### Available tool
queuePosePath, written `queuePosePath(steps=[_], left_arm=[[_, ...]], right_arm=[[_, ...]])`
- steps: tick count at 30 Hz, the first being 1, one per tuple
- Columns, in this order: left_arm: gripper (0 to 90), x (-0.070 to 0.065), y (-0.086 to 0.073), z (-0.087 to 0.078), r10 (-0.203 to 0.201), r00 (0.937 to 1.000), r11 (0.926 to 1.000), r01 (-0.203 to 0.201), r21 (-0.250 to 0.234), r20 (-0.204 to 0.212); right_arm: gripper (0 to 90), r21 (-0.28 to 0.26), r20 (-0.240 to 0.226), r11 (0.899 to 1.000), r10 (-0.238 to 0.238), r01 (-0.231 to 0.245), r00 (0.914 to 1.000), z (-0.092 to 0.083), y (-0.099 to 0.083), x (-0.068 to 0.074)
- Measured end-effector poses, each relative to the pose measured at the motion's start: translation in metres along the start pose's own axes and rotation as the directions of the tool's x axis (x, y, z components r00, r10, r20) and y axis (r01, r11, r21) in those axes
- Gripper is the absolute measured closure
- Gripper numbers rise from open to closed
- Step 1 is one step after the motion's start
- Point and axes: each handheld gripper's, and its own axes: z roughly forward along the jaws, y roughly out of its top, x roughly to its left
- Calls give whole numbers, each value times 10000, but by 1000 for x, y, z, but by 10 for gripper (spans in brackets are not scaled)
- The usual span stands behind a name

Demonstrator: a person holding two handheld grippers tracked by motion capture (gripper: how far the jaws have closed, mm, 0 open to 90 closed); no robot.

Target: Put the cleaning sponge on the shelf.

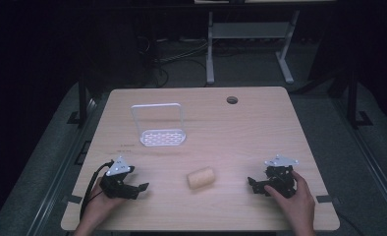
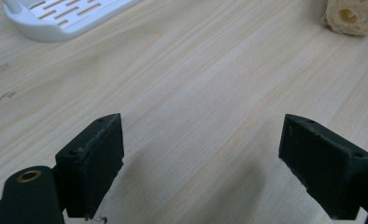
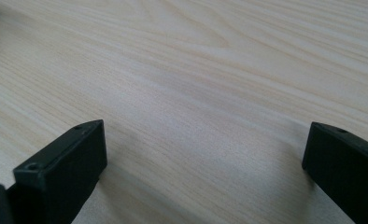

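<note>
the left gripper point(image 1: 138, 188) rests low over the near left part of the wooden table point(image 1: 240, 128), held in the person's left hand point(image 1: 99, 204); its jaws stand wide apart with bare wood between them, and they hold nothing; in the left gripper view the same gripper point(image 2: 201, 163) looks across the grain toward a loofah sponge point(image 2: 352, 16) at the top right edge and the slotted base of a white rack point(image 2: 65, 16) at the top left; the right gripper point(image 1: 253, 184) sits near the right front of the table in the person's right hand point(image 1: 293, 199); its jaws are also spread wide and empty, and the right gripper view shows that gripper point(image 3: 203, 154) over plain tabletop; the sponge point(image 1: 201, 178), a pale yellow cylinder, lies on its side on the table between the two grippers, apart from both, a little closer to the left one; the rack point(image 1: 163, 136), with a tall wire handle standing upright, sits farther back on the left half; a round hole point(image 1: 232, 100) is near the far edge.
</note>
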Motion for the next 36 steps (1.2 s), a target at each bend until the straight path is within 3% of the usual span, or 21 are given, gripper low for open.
queuePosePath(steps=[17,36], left_arm=[[138,-5,23,2,208,9993,9990,-195,-398,314],[138,-15,43,10,636,9950,9972,-603,-439,770]], right_arm=[[0,0,1,10000,-5,5,10000,0,0,0],[0,-2,4,10000,-12,12,10000,0,0,0]])
